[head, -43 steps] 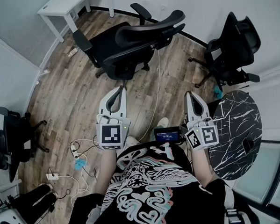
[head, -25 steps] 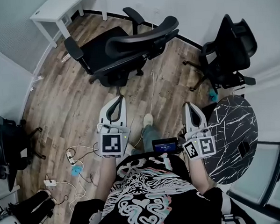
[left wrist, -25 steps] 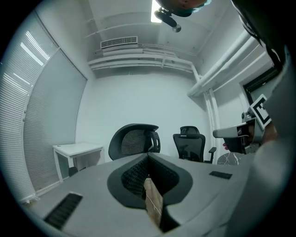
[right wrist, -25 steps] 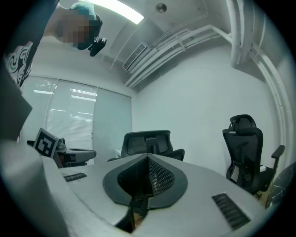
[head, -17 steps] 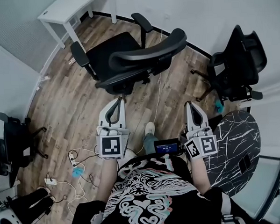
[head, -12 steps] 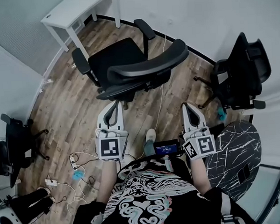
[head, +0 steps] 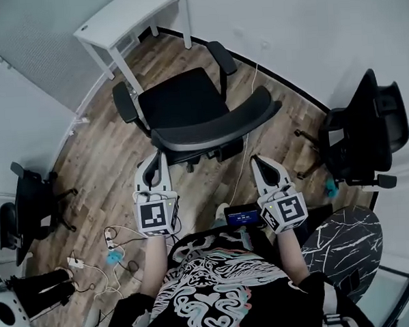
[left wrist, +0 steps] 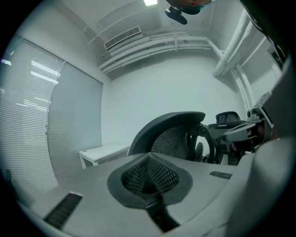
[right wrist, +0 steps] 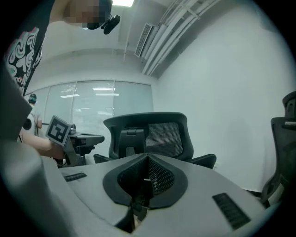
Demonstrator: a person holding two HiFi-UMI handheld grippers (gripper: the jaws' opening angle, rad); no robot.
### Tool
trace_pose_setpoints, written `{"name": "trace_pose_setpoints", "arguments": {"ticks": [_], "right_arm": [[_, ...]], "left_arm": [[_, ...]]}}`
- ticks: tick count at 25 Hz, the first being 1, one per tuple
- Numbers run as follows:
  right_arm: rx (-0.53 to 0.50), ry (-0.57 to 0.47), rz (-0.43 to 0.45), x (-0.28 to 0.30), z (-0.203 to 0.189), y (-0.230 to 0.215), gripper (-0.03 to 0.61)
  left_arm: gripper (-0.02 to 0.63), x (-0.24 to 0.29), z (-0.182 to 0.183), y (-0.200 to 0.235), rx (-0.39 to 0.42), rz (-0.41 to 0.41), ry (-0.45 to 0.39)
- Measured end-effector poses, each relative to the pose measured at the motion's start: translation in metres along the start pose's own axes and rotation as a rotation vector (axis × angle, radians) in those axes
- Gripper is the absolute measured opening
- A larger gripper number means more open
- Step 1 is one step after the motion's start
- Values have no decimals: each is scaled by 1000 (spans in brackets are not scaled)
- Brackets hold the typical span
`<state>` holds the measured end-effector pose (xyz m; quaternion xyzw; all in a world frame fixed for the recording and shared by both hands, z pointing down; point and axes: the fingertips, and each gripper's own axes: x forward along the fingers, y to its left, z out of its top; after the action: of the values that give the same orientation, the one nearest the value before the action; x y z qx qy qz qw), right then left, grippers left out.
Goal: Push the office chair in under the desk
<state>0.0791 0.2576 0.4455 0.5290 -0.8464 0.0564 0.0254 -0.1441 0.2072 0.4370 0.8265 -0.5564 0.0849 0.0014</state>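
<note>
Approach step: my left tool (head: 154, 162) and right tool (head: 261, 167), both clenched and empty, hover just behind the chair (head: 184, 102), which stands short of the surface (head: 132, 13). Next I press its backrest (head: 220, 126) and push.

We are in an office. A white desk (head: 132, 16) stands by the wall on a wood-plank floor (head: 102, 165). A black mesh-backed swivel chair (head: 187, 102) stands near it, with a second chair (head: 367, 137) at the right and a third chair (head: 25, 203) at the left. Blinds (left wrist: 23, 125) cover a glass wall. A vent (left wrist: 122, 38) and pipes (left wrist: 185, 44) run under the ceiling. Cables (head: 112, 236) trail over the floor, and we see a round marble table (head: 342, 244).
</note>
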Motion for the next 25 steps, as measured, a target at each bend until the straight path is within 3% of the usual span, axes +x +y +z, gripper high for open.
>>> {"name": "trace_pose_setpoints", "arguments": {"ticks": [10, 14, 17, 21, 25], "right_arm": [[-34, 20, 108, 22, -5, 5, 29], [-28, 7, 134, 25, 1, 10, 40], [-27, 27, 176, 33, -3, 17, 97], [-27, 35, 178, 43, -10, 17, 107], [-61, 46, 193, 49, -12, 24, 107]], "left_arm": [[21, 12, -6, 3, -4, 56, 24], [69, 8, -7, 7, 6, 54, 35], [122, 9, -13, 12, 0, 46, 66], [212, 24, -18, 16, 0, 29, 92], [257, 32, -20, 13, 20, 27, 79]]}}
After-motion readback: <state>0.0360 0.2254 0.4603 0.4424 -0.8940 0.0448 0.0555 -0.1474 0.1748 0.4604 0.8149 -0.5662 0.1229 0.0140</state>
